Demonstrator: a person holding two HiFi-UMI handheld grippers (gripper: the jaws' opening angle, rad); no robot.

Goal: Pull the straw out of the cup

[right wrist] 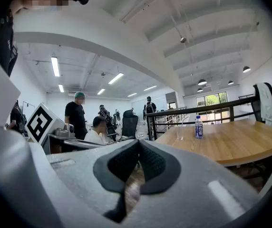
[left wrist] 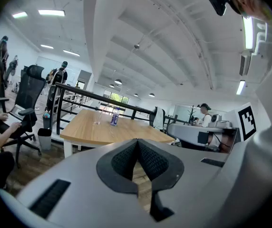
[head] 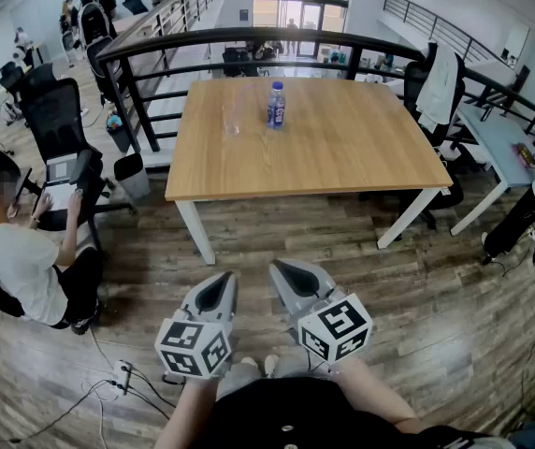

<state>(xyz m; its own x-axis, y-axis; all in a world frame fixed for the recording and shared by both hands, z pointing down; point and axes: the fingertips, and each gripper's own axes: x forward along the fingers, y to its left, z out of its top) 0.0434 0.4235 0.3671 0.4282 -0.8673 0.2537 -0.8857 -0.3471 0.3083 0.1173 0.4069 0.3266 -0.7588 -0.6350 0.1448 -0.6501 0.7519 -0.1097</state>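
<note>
Nearest the person, the left gripper (head: pixel 215 295) and the right gripper (head: pixel 295 278) hang side by side over the plank floor (head: pixel 417 307), well short of the table. In its own view the left gripper (left wrist: pixel 137 141) has its dark ribbed pads pressed together with nothing between them. The right gripper (right wrist: pixel 137 144) is the same, fully closed and empty.

Beyond them stands the wooden table (head: pixel 342 152). Toward its far edge, nearer the far-left corner, sits a clear plastic cup (head: pixel 231 118). The straw (right wrist: pixel 181 127) rises out of it at a slant and is faint and thin in every view. Just beside the cup on its right is a small water bottle (head: pixel 276 106) with a blue label. The rest of the worktop is bare.

The straw is probably very light, smooth and easily crushed, so a gentle pinch on the exposed length above the rim looks best, drawn out along its own slant. The cup appears empty and light enough to tip or skid if the straw drags on the rim. Steadying its lower wall with the other gripper, without squeezing hard, would likely help.
</note>
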